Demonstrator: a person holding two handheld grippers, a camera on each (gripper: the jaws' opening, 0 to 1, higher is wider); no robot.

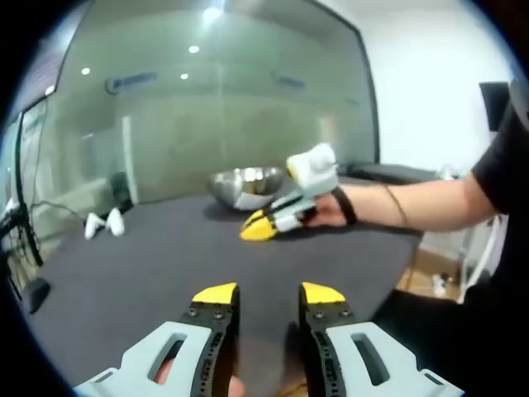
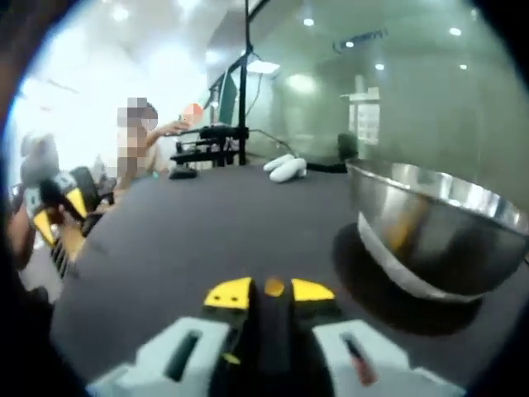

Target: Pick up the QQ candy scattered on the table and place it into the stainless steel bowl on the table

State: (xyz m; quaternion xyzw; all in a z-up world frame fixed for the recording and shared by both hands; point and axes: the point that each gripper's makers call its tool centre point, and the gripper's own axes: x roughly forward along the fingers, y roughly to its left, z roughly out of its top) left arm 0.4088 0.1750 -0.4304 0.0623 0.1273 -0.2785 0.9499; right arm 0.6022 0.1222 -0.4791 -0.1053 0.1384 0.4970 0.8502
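A: Candy [image 2: 274, 287] — small orange piece, pinched between the yellow tips of the right gripper [image 2: 270, 291], jaws nearly closed on it w/ just the candy's width between them.

B: And the bowl?

A: Steel bowl [image 2: 438, 236] sits on the dark table [image 2: 190, 223], just ahead and to the right in the right gripper view. From the left gripper view the bowl [image 1: 245, 185] is at the far side of the table [image 1: 140, 273], and the right gripper [image 1: 266, 223] hangs just in front of it, tips low and aimed away from the bowl.

B: Left gripper?

A: Left gripper [image 1: 269, 294] is parted, clear gap between the tips, nothing in it. Held above the table, well apart from the bowl.

B: So which step?

A: Looks like carry-to-bowl; pick seems done, drop not yet. Next move prob. needs the right gripper lifted over the rim, swung right, tips over the hollow, then jaws opened.

B: Which way does the candy point?

A: Too small and mostly hidden by the tips, can't tell a long axis. Only a rounded orange bit shows at the top of the gap.

B: Other candy left on the table?

A: None I can make out. Two white objects [image 2: 285, 168] lie at the far edge; can't tell what they are.
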